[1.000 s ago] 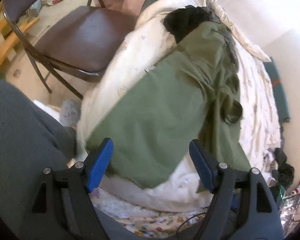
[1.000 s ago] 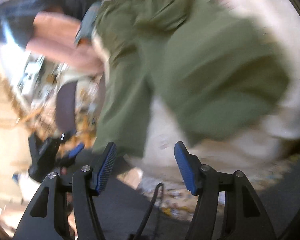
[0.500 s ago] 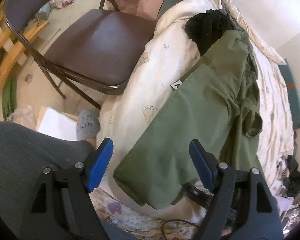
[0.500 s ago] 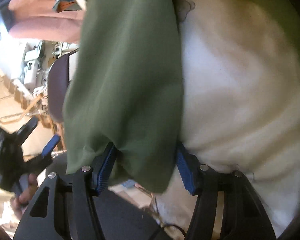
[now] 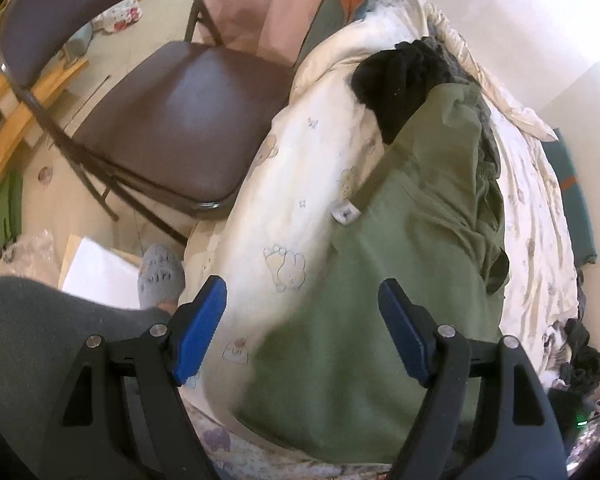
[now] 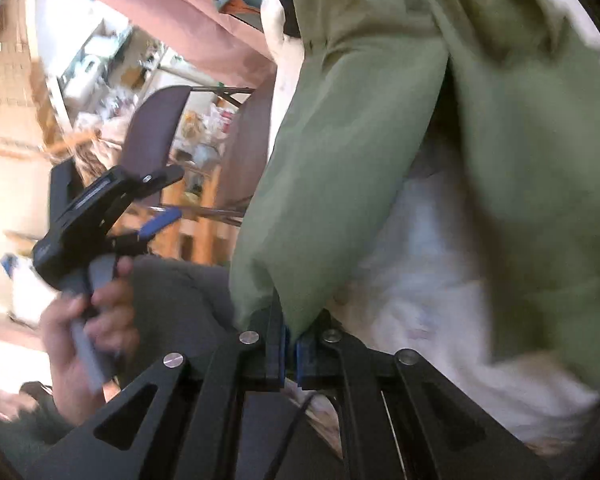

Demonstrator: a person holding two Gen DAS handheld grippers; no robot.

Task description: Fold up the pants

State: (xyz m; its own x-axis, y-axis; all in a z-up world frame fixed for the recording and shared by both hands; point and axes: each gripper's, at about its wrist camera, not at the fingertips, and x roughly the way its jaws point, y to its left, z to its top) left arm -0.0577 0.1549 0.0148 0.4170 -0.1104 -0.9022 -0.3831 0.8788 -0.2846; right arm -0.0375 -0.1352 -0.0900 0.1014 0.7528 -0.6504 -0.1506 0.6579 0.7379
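1. Cream bedding with small animal prints covers the bed (image 5: 300, 184), which fills the ground ahead of both tongs; a brown folding chair (image 5: 168, 128) stands on the floor beyond and to the left of the left tongs (image 5: 302, 330).
2. Olive-green pants (image 5: 400, 264) lie along the bed, stretching from between the left tongs away toward a black garment (image 5: 400, 76) at the far end.
3. Those left tongs are released: their blue pads stand wide apart, angled steeply down above the near end of the pants, touching no cloth.
4. Below and left of them are a grey-clad leg (image 5: 32, 340) and a grey sock (image 5: 160, 276) of the person.
5. The right tongs (image 6: 290, 344) are clenched on a pant-leg hem (image 6: 276, 304); the blue pads meet with the green fabric pinched between them.
6. From that grip the leg runs up and away, with white bedding showing to its right and the other leg further right.
7. In the right wrist view, a hand (image 6: 88, 320) at far left wraps its fingers round the handle of the left tongs (image 6: 156, 216), which point up and to the right; this view is blurred.
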